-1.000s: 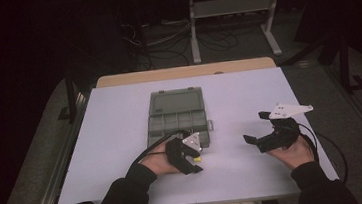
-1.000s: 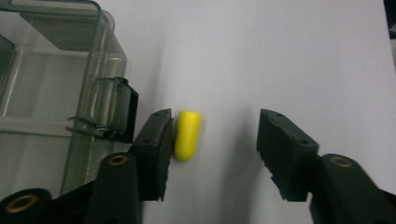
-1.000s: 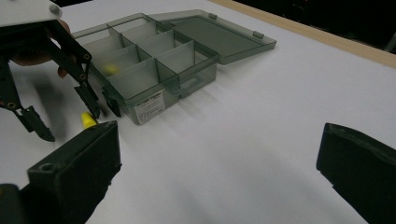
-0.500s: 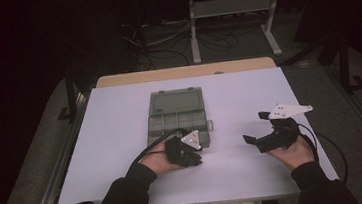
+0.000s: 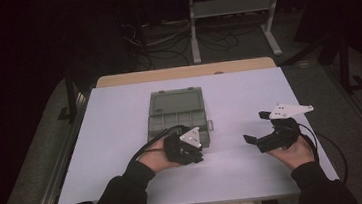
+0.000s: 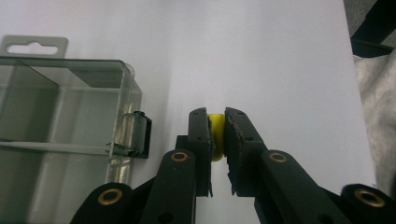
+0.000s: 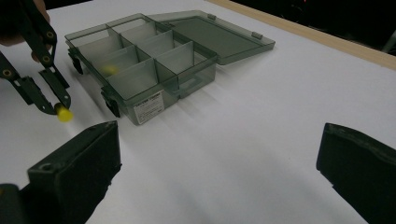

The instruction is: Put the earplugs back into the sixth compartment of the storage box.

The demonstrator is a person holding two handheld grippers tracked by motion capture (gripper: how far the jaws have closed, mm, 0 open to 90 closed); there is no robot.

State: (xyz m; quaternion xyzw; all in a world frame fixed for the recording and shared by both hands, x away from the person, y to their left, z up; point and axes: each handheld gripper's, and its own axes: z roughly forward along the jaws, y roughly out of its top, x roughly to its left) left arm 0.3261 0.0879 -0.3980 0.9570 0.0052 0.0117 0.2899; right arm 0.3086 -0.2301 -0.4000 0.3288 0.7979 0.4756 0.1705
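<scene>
our left gripper (image 6: 216,122) pinches a yellow bead (image 6: 215,135) beside the open box (image 7: 154,60); our right gripper (image 7: 219,158) hovers over the table (image 5: 248,95), jaws spread wide.

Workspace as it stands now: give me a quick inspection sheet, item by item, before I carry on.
Surface: white tabletop with a wooden strip along its far edge.
Job's things: clear compartment box, lid open and lying flat behind it; one small yellow piece in a compartment; another yellow piece pinched in the left gripper.
Clutter: nothing seen.
Grippers: left gripper shut on the yellow piece, just off the box's latch side; right gripper jaws wide open, holding nothing, apart from the box.
Cables: a black cable loops from the left gripper; another trails by the right hand.
Surroundings: dark floor, metal stand and loose wires beyond the table.
</scene>
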